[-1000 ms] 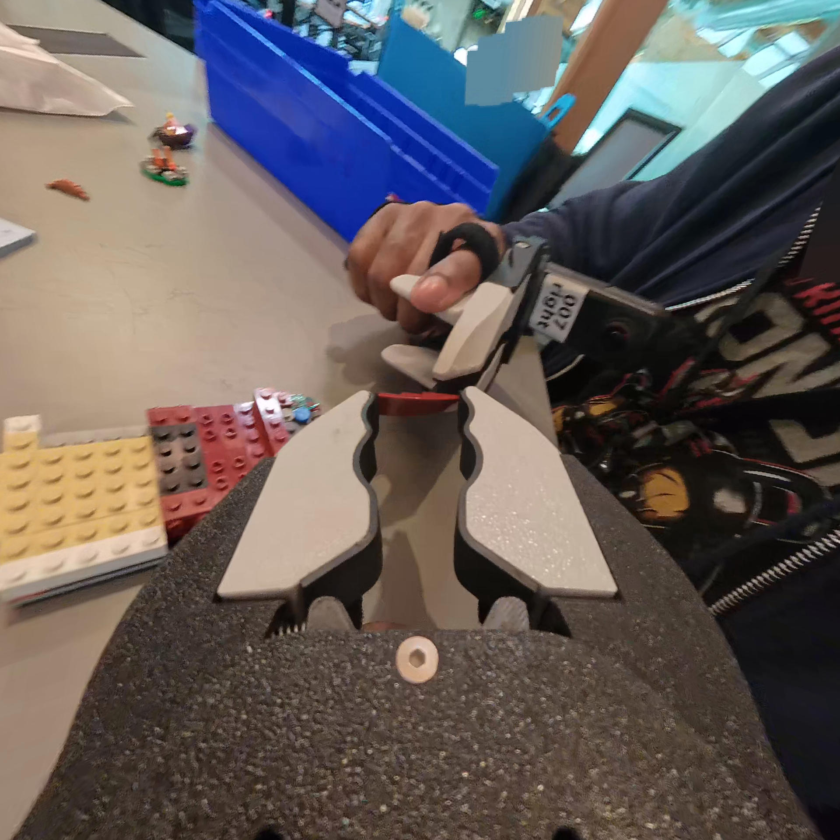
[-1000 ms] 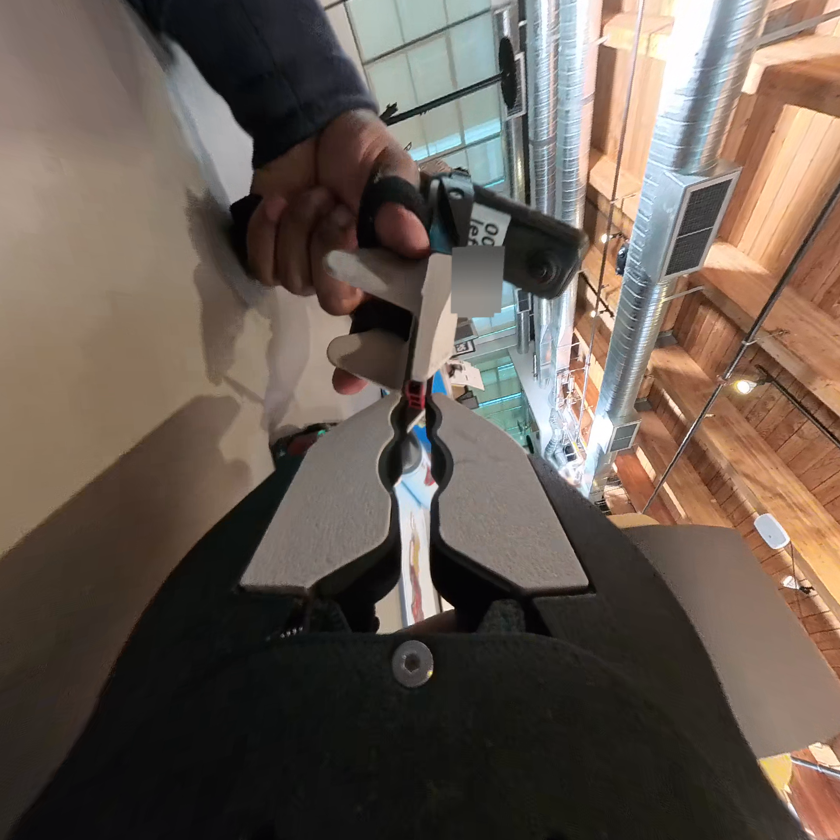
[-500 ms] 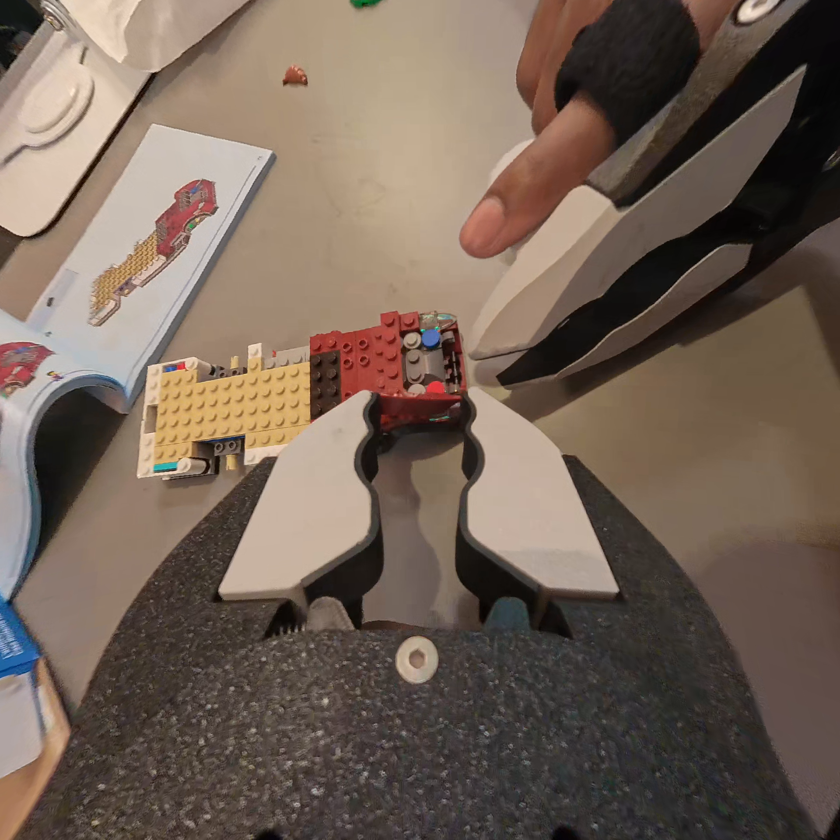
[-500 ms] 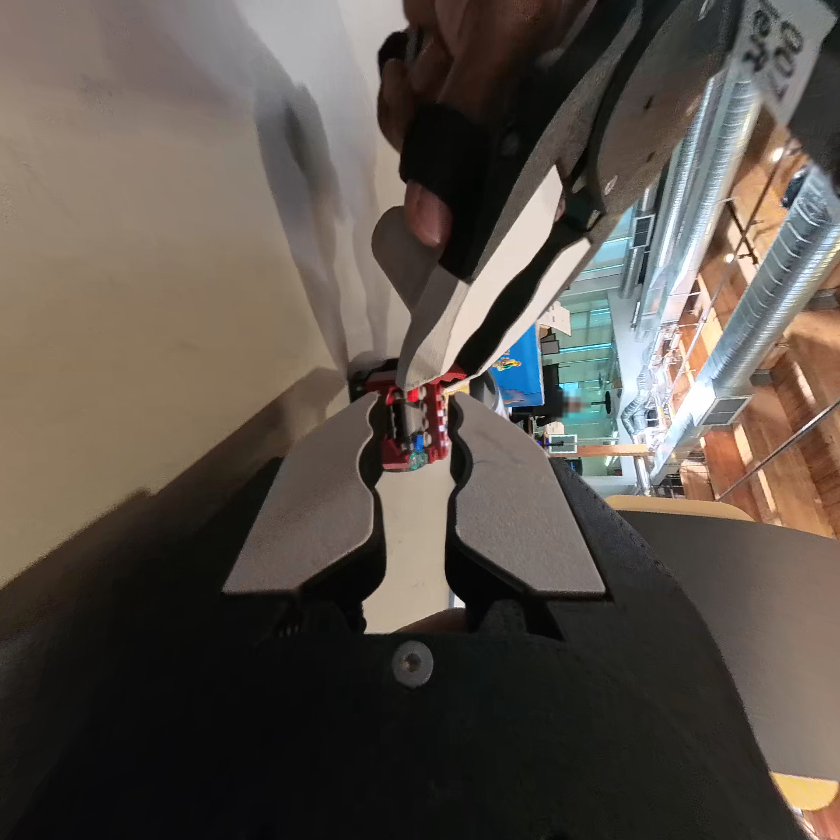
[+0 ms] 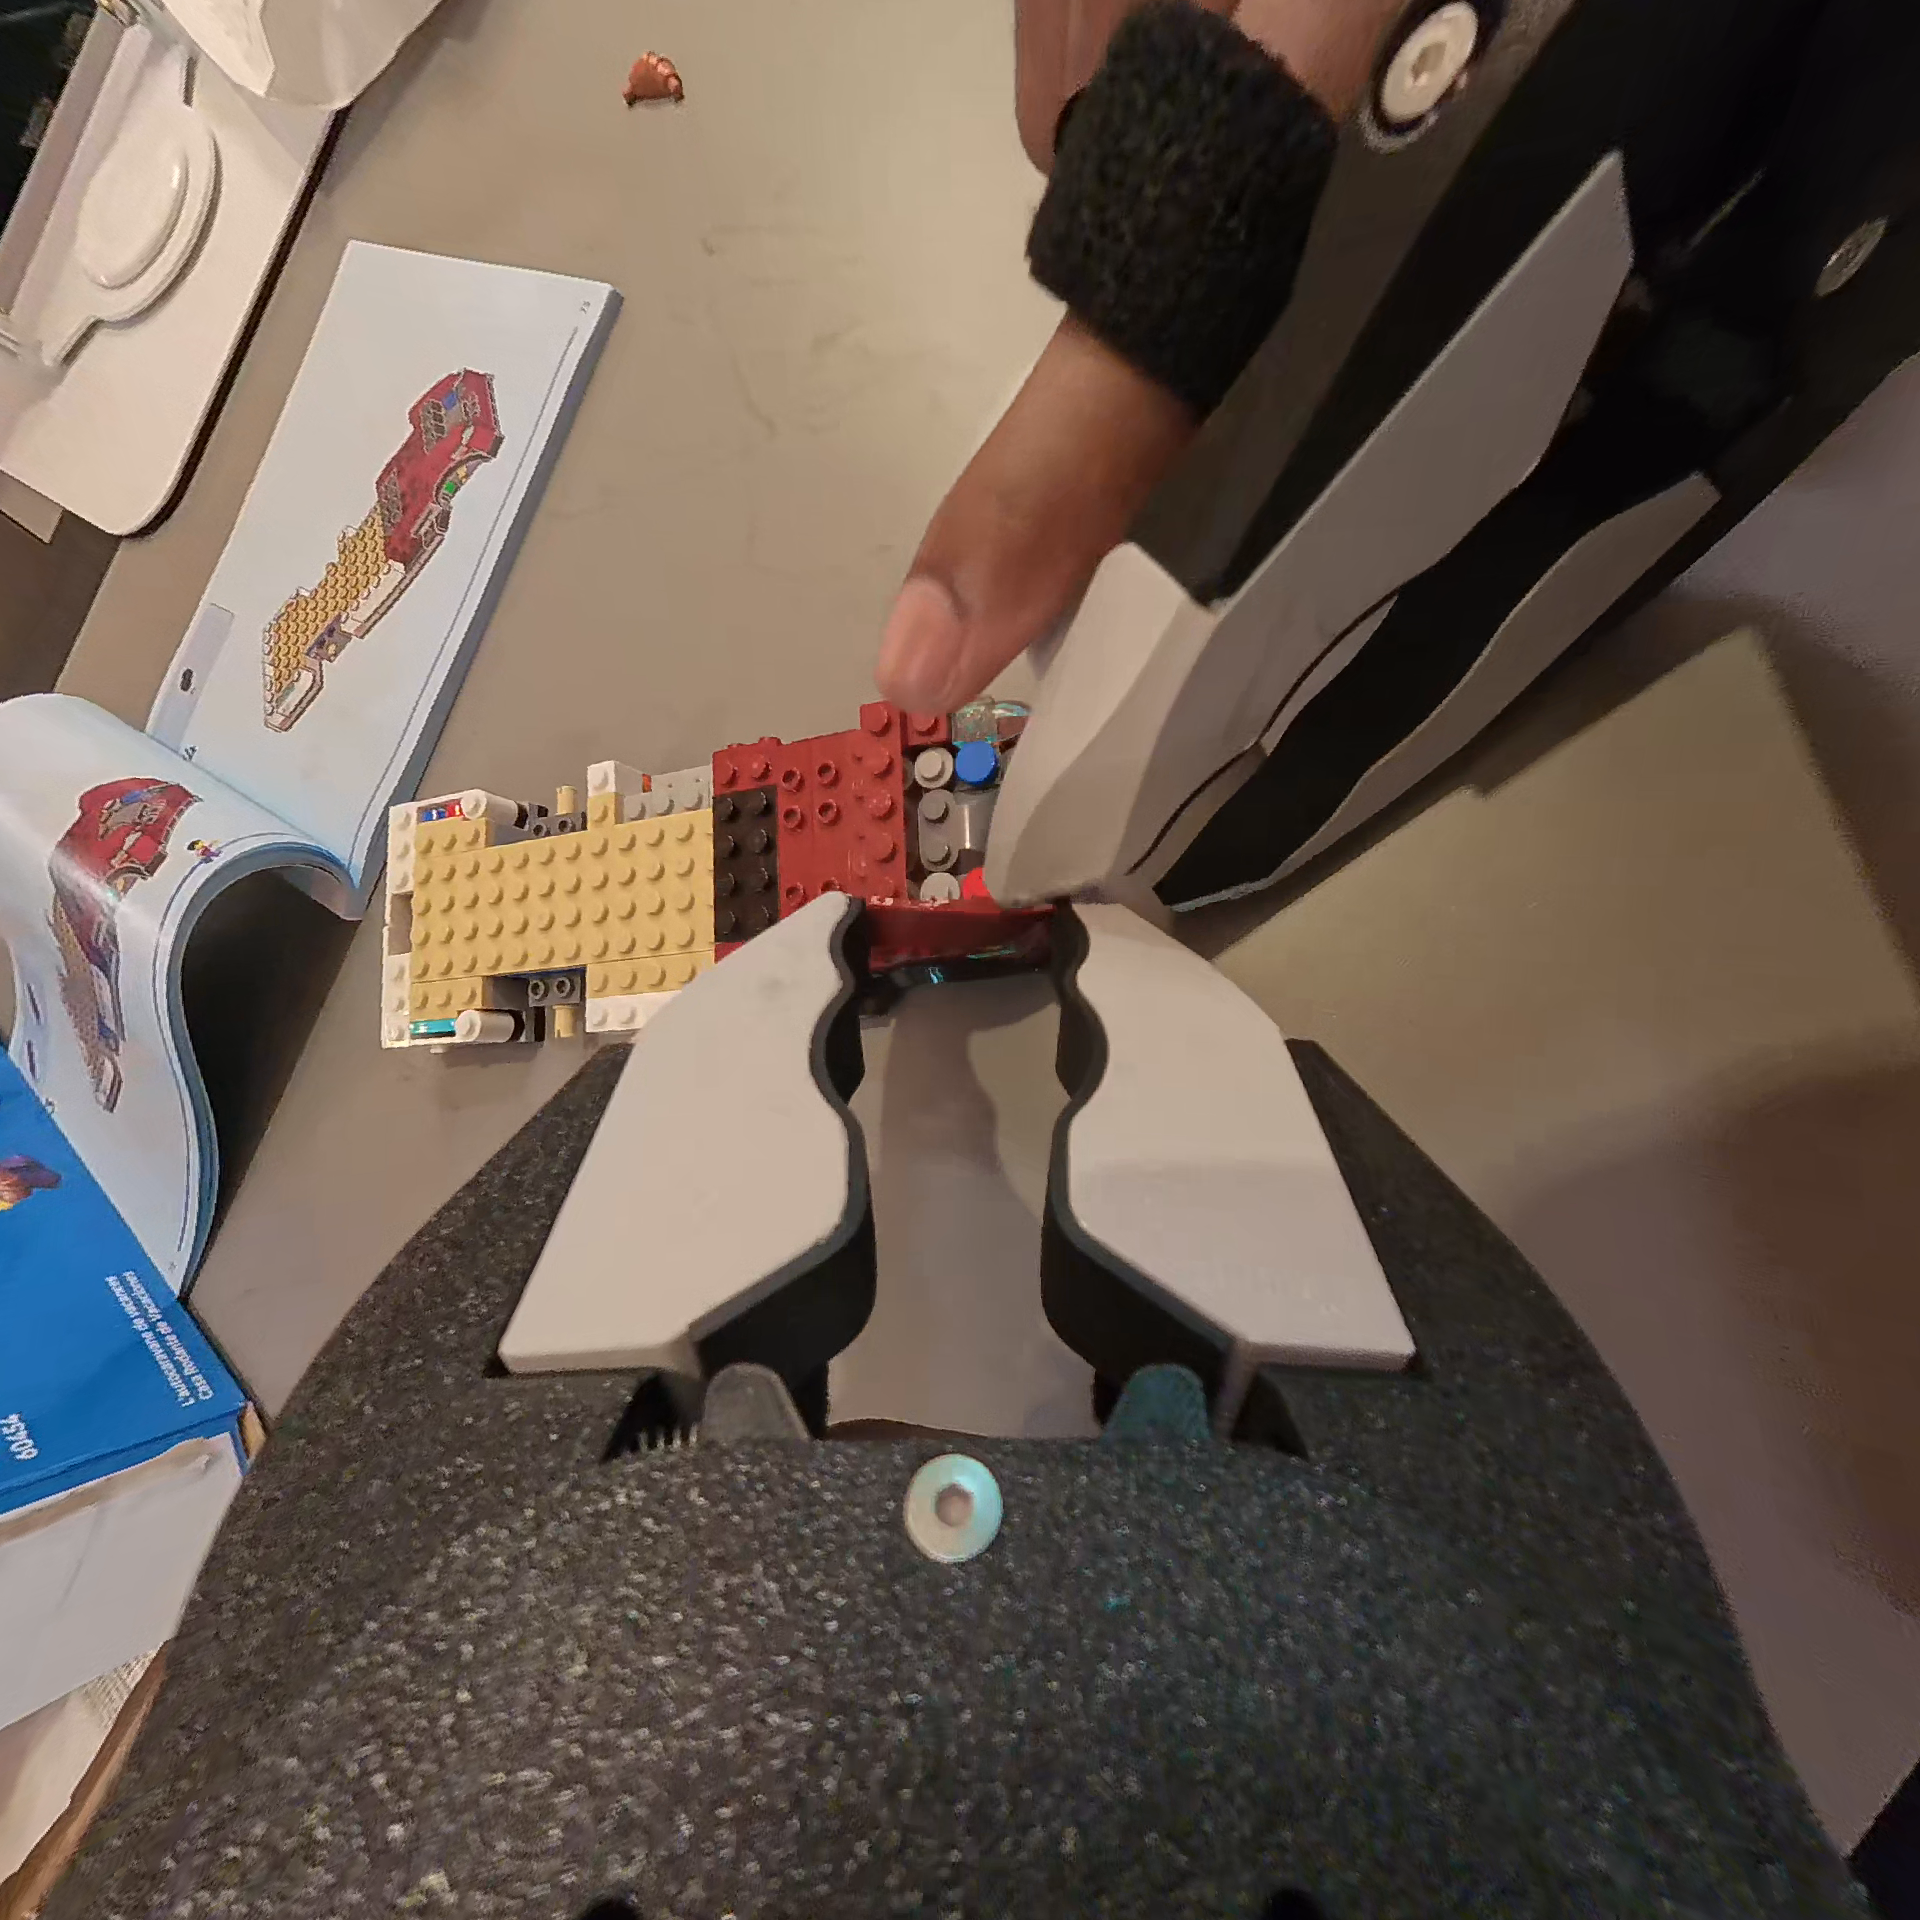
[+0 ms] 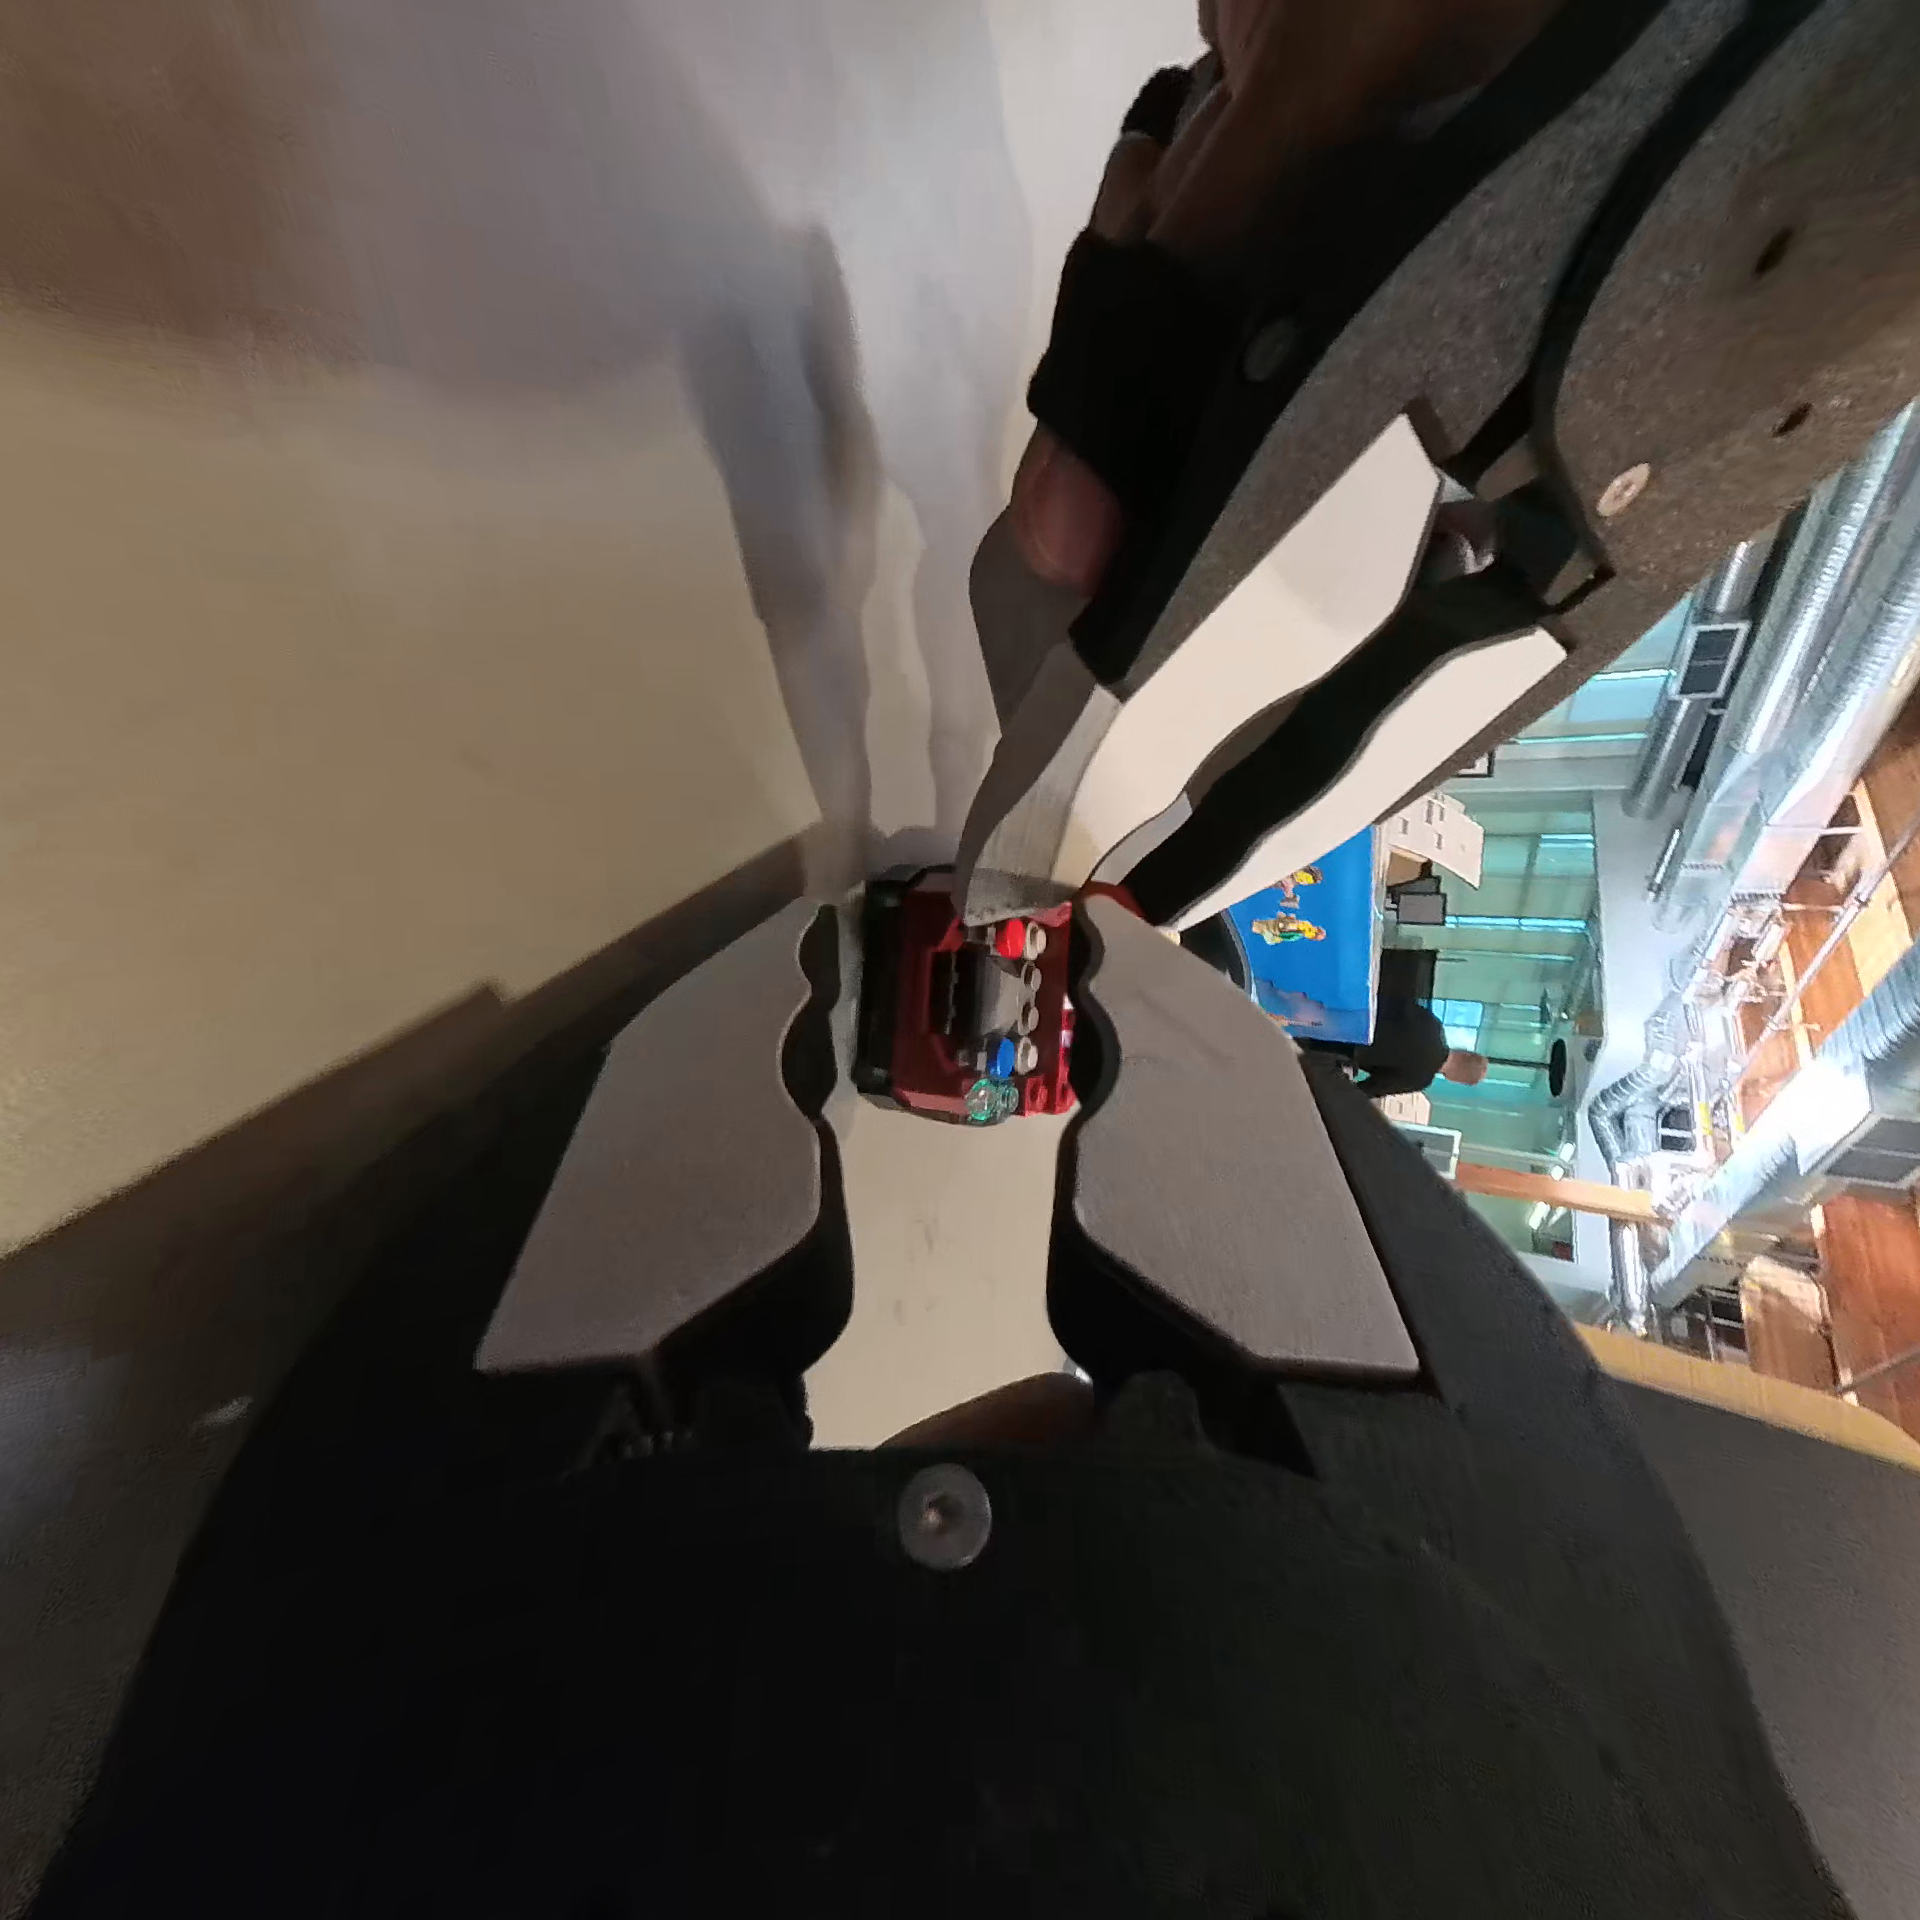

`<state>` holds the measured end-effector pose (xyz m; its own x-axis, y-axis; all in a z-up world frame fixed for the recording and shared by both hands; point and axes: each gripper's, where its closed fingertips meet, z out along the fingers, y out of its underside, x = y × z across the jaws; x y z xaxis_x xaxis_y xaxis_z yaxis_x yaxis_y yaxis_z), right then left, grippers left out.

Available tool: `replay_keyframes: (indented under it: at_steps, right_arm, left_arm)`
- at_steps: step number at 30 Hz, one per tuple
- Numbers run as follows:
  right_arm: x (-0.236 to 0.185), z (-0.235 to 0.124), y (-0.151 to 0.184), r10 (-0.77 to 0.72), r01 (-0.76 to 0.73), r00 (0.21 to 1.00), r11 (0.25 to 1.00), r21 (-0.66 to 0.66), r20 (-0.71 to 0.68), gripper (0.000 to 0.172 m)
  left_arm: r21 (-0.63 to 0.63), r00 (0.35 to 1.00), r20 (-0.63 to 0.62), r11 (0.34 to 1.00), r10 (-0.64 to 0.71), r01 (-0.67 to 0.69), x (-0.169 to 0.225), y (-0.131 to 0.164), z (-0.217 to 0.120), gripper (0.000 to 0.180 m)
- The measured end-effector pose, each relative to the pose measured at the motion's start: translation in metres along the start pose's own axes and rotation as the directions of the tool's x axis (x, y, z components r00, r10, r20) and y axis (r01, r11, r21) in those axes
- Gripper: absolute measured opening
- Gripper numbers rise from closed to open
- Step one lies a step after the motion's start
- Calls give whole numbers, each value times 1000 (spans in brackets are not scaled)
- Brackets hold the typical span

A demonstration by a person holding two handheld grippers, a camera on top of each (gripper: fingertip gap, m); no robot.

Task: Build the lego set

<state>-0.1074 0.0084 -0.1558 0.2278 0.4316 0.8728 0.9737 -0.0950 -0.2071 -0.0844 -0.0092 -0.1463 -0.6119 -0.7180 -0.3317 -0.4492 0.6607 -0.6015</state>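
Grip on your left gripper (image 5: pixel 966 925) looks firm: both fingertips are clamped on the ends of a dark red piece (image 5: pixel 956 932), which spans the whole gap between them. That piece sits low against the near edge of the brick model (image 5: pixel 561 883), at the model's dark red end, right on the table (image 5: pixel 831 312).

Your right gripper (image 6: pixel 951 935) is released. Its fingers stand spread around that same red end of the model, and from its own camera a strip of bare table shows between one finger (image 6: pixel 727 1039) and the model's black side. The other finger (image 6: pixel 1174 1060) sits very close to the red bricks; it may be touching them, but the blur there makes that hard to judge. Nothing is pinched between its pads. From the left camera one of its pale fingertips rests at the top of the model beside a red stud (image 5: pixel 974 885) and a blue stud (image 5: pixel 975 766), and your forefinger (image 5: pixel 987 592), held in a black strap (image 5: pixel 1174 208), points down just above them.

The model lies flat, with its long tan plate toward the left of the left view, then a black patch, then the dark red section. Left of it an instruction booklet (image 5: pixel 395 499) lies open, a blue box (image 5: pixel 94 1351) stands near the corner, a white tray (image 5: pixel 114 260) lies farther off, and a small brown piece (image 5: pixel 652 81) sits alone well beyond the model.
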Motion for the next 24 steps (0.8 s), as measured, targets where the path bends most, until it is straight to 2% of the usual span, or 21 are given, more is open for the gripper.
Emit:
replay_keyframes:
  at_steps: [14,24]
  right_arm:
    - [1,10,7,-6,6,999,1000,-21,37,40]
    - [2,6,12,7,-6,1000,999,-43,28,40]
  left_arm:
    - [2,999,28,1000,29,-29,-1,1,0,34]
    - [115,999,26,993,20,-22,-3,-1,0,34]
